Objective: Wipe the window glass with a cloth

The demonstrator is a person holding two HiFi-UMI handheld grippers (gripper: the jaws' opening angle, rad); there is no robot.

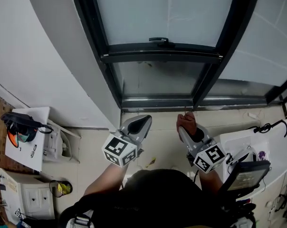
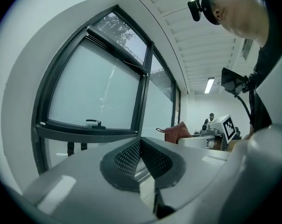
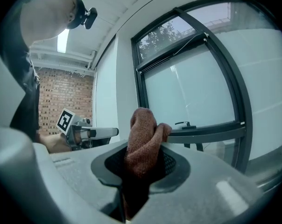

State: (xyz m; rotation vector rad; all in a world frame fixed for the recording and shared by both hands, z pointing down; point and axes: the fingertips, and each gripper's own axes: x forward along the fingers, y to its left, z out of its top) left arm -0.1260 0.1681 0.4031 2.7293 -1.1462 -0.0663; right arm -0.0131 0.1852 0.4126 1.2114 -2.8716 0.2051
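The window glass [image 1: 162,11] fills the top of the head view inside a black frame with a handle [image 1: 161,40]. It also shows in both gripper views, window glass [image 2: 96,90] and window glass [image 3: 187,99]. A reddish-brown cloth [image 1: 186,123] is clamped in my right gripper [image 1: 186,127], bunched and sticking up from the jaws as the cloth [image 3: 143,141]. It hangs a little short of the lower pane [image 1: 157,78]. My left gripper [image 1: 142,123] is shut with nothing in it, its pads [image 2: 131,157] together, beside the right one.
A white shelf [image 1: 27,137] with goggles stands at the left by the curved white wall [image 1: 43,56]. A white table [image 1: 255,141] with cables and a dark tablet [image 1: 245,174] is at the right. The window sill [image 1: 157,103] runs just ahead of both grippers.
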